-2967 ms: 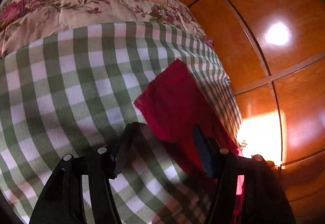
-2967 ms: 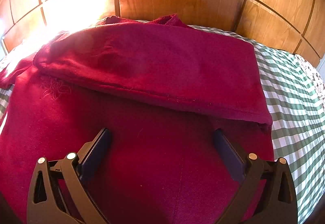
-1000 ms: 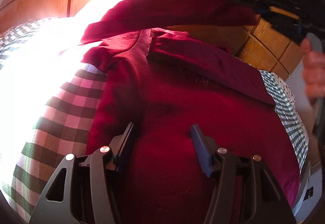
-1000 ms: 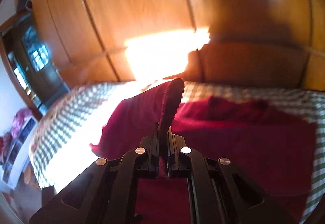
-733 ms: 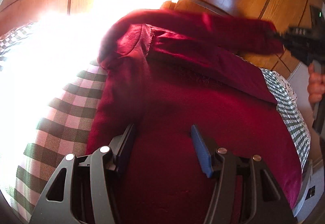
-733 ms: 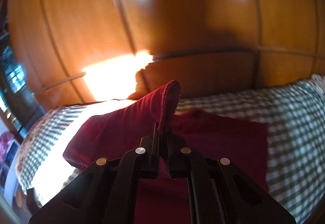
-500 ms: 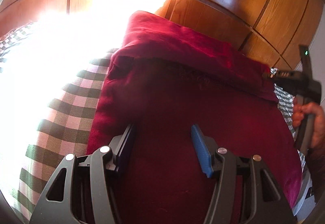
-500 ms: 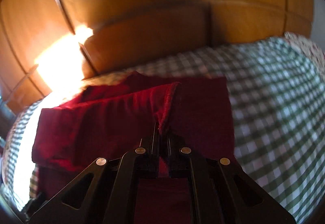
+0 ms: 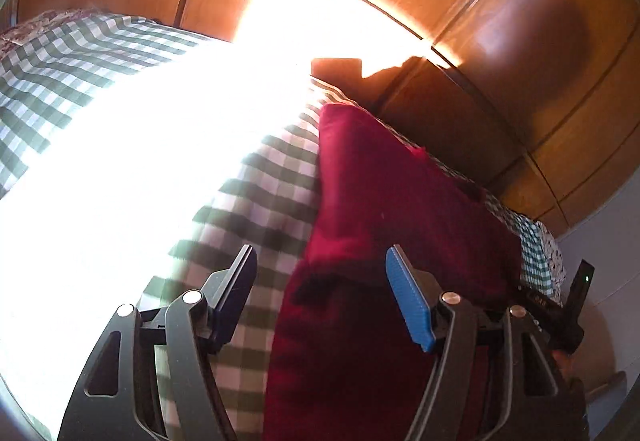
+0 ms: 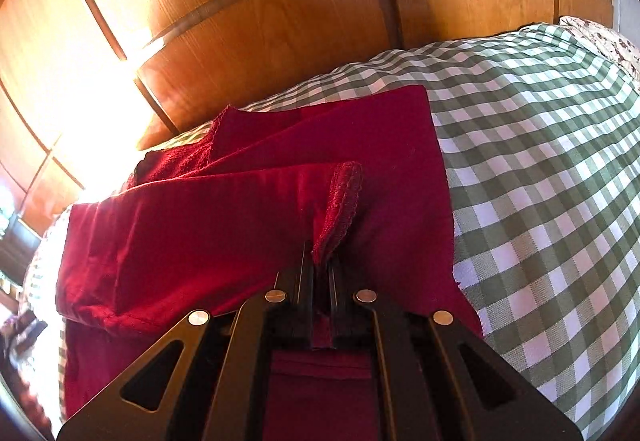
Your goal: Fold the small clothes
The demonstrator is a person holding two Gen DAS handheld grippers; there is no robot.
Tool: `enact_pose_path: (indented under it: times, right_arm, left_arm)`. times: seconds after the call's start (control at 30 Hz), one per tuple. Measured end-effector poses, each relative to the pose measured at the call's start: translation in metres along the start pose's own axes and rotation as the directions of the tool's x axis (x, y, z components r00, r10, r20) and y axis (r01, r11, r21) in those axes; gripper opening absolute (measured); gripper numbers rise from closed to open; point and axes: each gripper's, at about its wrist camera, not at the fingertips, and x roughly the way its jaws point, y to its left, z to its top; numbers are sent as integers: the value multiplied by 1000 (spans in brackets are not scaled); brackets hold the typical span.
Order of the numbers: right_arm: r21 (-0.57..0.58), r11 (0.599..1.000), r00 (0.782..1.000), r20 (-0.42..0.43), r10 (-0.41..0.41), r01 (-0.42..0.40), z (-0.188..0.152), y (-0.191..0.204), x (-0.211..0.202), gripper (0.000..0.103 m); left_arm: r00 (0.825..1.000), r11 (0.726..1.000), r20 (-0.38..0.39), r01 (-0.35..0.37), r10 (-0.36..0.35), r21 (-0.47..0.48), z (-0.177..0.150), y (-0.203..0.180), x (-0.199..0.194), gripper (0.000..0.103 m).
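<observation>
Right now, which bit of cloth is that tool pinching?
On the green checked bedspread by the wooden panelling lies a dark red garment. The right gripper has its fingers shut on the sleeve cuff, the only edge with scalloped stitching.

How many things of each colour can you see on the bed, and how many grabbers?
Dark red knit garment: 1
Green-and-white checked bedspread: 1
Floral-patterned cover at the bed's end: 1
Black two-finger grippers: 2, the left gripper open, the right gripper clamped on the garment's sleeve cuff
Total: 5

Green-checked bedspread (image 10: 540, 169) lies before wooden panelling (image 10: 280, 21); floral fabric (image 10: 600, 37) beyond.
</observation>
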Motion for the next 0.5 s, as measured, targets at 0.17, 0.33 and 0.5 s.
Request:
enact_pose_path:
  times: [0.17,0.33,0.5]
  right_arm:
    - [-14,1000,1000,-2,7,-7,1,1,1,4]
    - [-25,1000,1000,-2,8,-8,1,1,2,4]
    - [-31,999,1000,-8,7,-7,3,2,2,4]
  left_arm:
    - [998,994,-43,46,-51,-104,38,17,38,68]
    - [991,985,-84,88,-101,-147,64,16,74,68]
    - [981,981,-122,134,-151,-137,72,-3,101,42]
